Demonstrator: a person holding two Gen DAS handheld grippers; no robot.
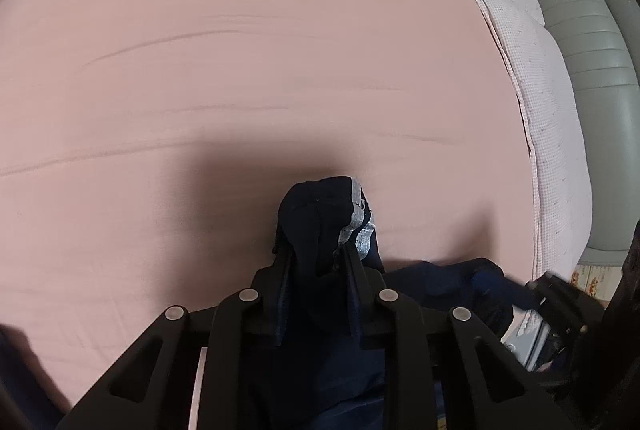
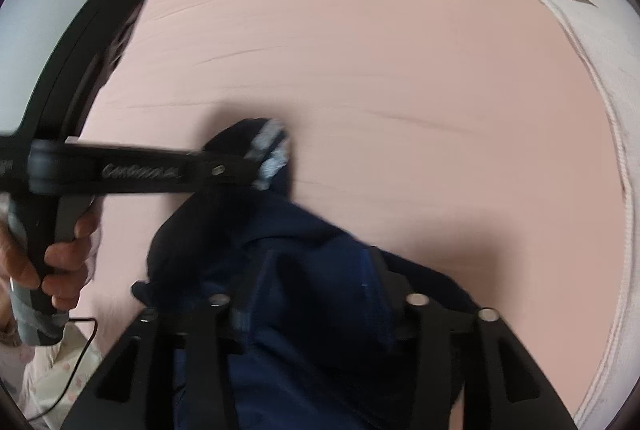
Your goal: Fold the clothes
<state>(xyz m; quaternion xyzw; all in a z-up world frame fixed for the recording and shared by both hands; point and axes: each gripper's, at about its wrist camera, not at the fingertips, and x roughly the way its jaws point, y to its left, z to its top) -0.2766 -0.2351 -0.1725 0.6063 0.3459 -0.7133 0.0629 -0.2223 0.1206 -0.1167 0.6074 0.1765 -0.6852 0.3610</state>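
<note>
Our left claw (image 1: 316,250) pinches the dark navy cloth garment (image 1: 320,214) near the pink bedsheet's (image 1: 240,30) near edge; our right claw (image 2: 316,270) stands spread around its trailing length.

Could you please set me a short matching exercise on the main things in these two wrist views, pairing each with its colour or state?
Things:
1. garment
2. bed sheet
3. left gripper
4. quilted cover at the bed's edge

Colour or state:
A. plain pink, with faint creases
B. pale, finely checked
C. dark navy with a silver-grey band
D. black, closed on fabric

Pairs: 1-C, 2-A, 3-D, 4-B
</note>
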